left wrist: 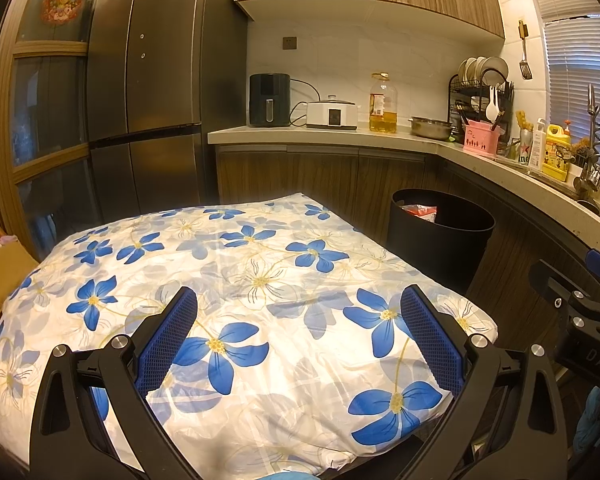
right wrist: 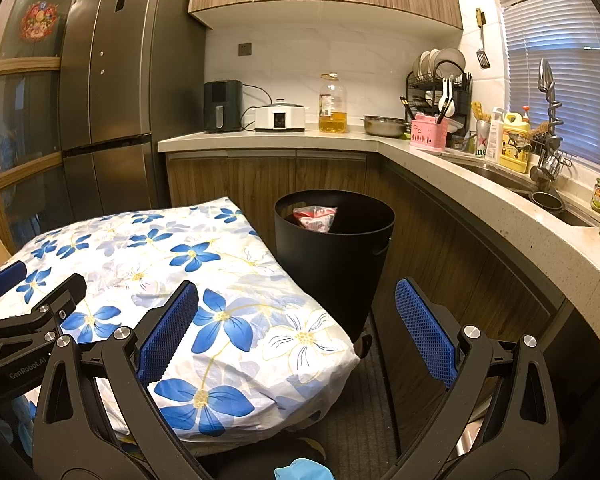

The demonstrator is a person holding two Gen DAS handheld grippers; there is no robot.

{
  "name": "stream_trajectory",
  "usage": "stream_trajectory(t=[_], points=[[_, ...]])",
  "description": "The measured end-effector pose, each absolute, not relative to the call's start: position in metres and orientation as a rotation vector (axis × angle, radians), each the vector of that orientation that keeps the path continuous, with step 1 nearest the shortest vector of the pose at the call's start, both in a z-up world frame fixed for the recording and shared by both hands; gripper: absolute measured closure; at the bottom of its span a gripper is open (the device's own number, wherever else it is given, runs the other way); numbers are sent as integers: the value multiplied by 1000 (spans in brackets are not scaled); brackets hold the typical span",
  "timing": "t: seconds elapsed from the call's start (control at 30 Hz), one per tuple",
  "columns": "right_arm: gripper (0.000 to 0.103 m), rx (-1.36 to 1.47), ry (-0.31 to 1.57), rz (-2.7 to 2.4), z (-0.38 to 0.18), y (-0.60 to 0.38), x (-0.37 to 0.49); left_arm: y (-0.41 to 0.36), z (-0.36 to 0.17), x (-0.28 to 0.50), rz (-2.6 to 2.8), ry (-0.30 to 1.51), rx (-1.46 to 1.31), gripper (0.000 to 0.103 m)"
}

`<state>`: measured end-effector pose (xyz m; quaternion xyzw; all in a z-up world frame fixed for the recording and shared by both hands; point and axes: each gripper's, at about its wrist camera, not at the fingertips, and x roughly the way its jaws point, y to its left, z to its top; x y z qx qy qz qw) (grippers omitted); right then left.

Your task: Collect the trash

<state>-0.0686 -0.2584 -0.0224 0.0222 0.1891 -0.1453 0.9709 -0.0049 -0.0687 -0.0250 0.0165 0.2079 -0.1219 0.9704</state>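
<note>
A black round bin point(left wrist: 440, 248) point(right wrist: 334, 264) stands on the floor to the right of the table, holding red and white wrapper trash point(right wrist: 314, 218) point(left wrist: 420, 212). The table wears a white cloth with blue flowers point(left wrist: 236, 292) point(right wrist: 172, 280). My left gripper point(left wrist: 298, 328) hovers open over the cloth with nothing between its blue pads. My right gripper point(right wrist: 296, 324) is open and empty too, above the table's right corner and short of the bin. The right gripper's side shows at the right edge of the left wrist view point(left wrist: 580, 312); the left gripper's side shows at the left edge of the right wrist view point(right wrist: 28, 312).
A dark fridge point(left wrist: 148, 92) stands behind the table. An L-shaped counter point(right wrist: 480, 184) runs right with an air fryer point(left wrist: 269, 99), cooker, oil bottle point(left wrist: 383, 103), steel bowl, dish rack, pink holder, sink point(right wrist: 540, 196) and faucet. A blue scrap point(right wrist: 304, 470) lies at the bottom edge.
</note>
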Motion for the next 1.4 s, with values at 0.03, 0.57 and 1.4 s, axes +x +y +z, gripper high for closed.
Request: stream_trajectory(t=[0.03,0.57,1.4], points=[[5,45,382,-294,-22,-258,-69,-69,-25,-5,-246,420,33,6],[5,44,382,-292,-22,-259,-69,-67,-25,-7,-248,411,34,6],[5,45,376,-294,-23,-258,-69,-70,-20,-11,-259,394,58,6]])
